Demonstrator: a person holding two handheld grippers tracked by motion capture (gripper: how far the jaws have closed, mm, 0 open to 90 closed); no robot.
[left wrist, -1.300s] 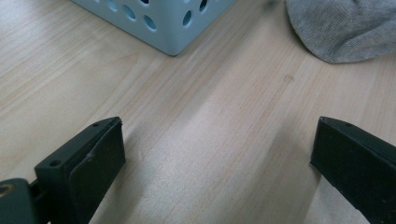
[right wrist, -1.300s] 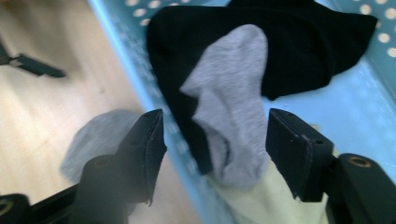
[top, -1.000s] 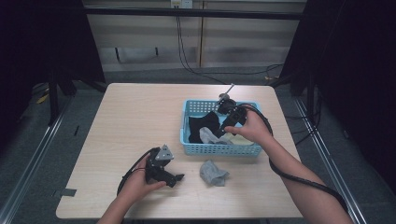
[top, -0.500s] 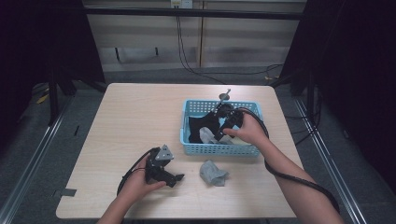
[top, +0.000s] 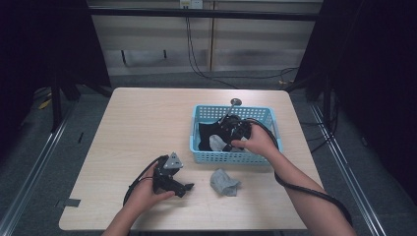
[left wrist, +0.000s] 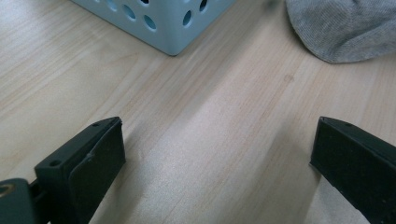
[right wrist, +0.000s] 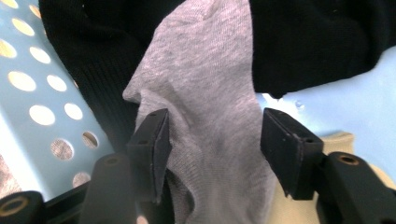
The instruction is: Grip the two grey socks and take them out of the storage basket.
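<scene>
My right gripper [top: 224, 143] points down into the blue basket [top: 231, 158]. In the right gripper view its jaws [right wrist: 215, 149] stand on either side of a light grey sock [right wrist: 210, 88] and have just been closing, though the sock is not visibly pinched. That sock [top: 215, 143] lies on black socks [right wrist: 317, 37]. A second grey sock [top: 224, 182] lies crumpled on the table in front of the basket. My left gripper [top: 184, 189] rests on the table left of it, its jaws [left wrist: 217, 158] wide open over bare wood with nothing between them.
The basket's corner [left wrist: 163, 23] and the loose grey sock [left wrist: 341, 28] lie just beyond the left jaws. A pale cream cloth [right wrist: 334, 139] shows under the grey sock in the basket. Cables trail from both grippers. The wooden table [top: 142, 123] ends near my forearms.
My right gripper has sunk deeper into the basket and shifted a little left, onto the grey sock. The left hand and its gripper have stayed put.
</scene>
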